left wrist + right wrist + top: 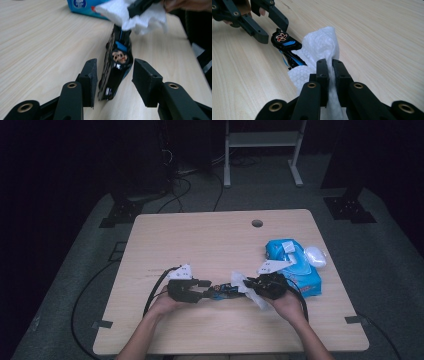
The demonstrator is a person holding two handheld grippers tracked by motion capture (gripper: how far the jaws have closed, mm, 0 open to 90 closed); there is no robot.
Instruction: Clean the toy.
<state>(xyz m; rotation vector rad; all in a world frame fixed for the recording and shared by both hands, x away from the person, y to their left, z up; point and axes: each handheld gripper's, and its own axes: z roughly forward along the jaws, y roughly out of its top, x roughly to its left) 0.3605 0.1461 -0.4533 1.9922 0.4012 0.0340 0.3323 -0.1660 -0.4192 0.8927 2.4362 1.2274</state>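
At lower centre of the high view both grippers meet over a small black-and-blue gadget (223,291); the left gripper (114,75) view shows parted jaws flanking it untouched at centre — steadying room — while in the right gripper (330,71) view closed jaws pinch a white tissue (320,47) at centre, apparently for wiping it.

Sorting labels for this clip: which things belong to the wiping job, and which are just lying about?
In use: white wipe, black-and-blue gadget, left gripper, right gripper.
Lying about: blue wipes pack, white lid-like piece, table.
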